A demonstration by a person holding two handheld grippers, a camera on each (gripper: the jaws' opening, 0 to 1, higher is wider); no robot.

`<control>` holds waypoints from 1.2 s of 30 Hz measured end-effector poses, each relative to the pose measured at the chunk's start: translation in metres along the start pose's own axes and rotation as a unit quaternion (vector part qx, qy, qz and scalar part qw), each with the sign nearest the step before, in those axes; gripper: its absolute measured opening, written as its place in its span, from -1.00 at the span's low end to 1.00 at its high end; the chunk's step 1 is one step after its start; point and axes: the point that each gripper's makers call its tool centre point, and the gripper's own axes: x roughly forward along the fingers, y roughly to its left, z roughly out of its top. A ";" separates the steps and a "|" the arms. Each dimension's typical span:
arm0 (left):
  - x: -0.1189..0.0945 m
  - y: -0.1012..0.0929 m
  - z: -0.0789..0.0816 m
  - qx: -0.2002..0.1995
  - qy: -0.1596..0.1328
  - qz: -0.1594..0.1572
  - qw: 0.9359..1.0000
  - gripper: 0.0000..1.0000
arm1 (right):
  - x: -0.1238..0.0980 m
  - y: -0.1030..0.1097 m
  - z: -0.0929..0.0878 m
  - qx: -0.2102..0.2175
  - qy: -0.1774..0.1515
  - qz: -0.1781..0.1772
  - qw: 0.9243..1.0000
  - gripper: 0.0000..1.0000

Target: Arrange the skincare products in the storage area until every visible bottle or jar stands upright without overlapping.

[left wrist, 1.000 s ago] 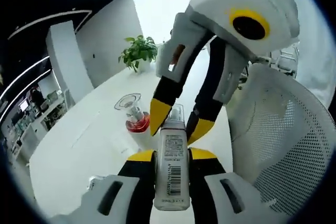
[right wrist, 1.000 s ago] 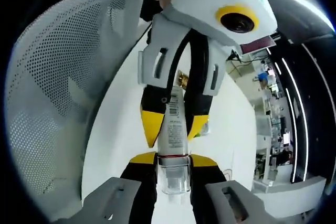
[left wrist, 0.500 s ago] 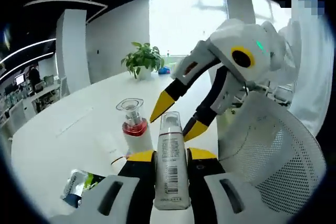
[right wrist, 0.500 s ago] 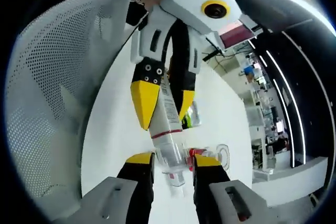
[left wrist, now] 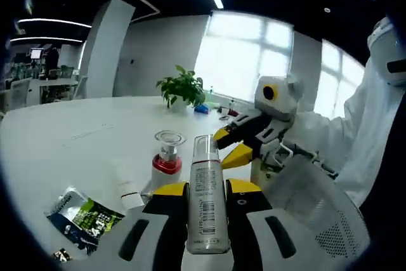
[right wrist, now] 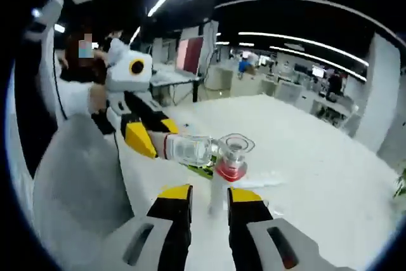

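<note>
Early on, judging by the layout: the left claw [left wrist: 207,188] pinches a slim white barcode-labelled bottle with a clear cap [left wrist: 206,204] above the white worktop [left wrist: 76,138], not yet set down. The right claw [right wrist: 210,193] is spread with nothing between its jaws. On the worktop a red-collared pump bottle under a clear round cap [left wrist: 167,160] stands upright, while a white tube [left wrist: 124,182] and a green-and-dark sachet [left wrist: 82,215] lie flat beside it, left to sort.
</note>
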 end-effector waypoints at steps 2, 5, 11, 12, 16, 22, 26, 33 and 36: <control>-0.002 0.000 0.005 -0.014 -0.014 -0.006 1.000 -0.61 | 0.000 0.023 0.010 0.074 -0.048 0.023 0.996 -0.74; -0.001 -0.002 0.012 -0.036 -0.037 -0.016 0.999 -0.61 | -0.003 0.029 0.024 0.140 -0.101 0.050 0.984 -0.66; -0.001 -0.007 0.020 -0.045 -0.062 -0.031 0.997 -0.61 | -0.004 0.031 0.039 0.217 -0.166 0.075 0.959 -0.57; -0.001 -0.009 0.019 -0.048 -0.061 -0.036 0.996 -0.61 | -0.004 0.031 0.042 0.225 -0.175 0.078 0.955 -0.57; 0.000 -0.016 0.019 -0.052 -0.063 -0.047 0.996 -0.61 | -0.005 0.036 0.053 0.262 -0.205 0.106 0.937 -0.49; 0.001 -0.019 0.020 -0.059 -0.066 -0.056 0.995 -0.61 | -0.003 0.036 0.054 0.278 -0.209 0.111 0.931 -0.52; 0.001 -0.020 0.018 -0.061 -0.063 -0.057 0.995 -0.61 | -0.002 0.037 0.057 0.287 -0.213 0.115 0.927 -0.55; 0.005 -0.022 0.007 -0.059 -0.038 -0.058 0.996 -0.61 | 0.002 0.040 0.063 0.277 -0.200 0.114 0.933 -0.75; 0.005 -0.022 0.006 -0.061 -0.037 -0.059 0.996 -0.61 | 0.002 0.042 0.064 0.267 -0.194 0.109 0.938 -0.76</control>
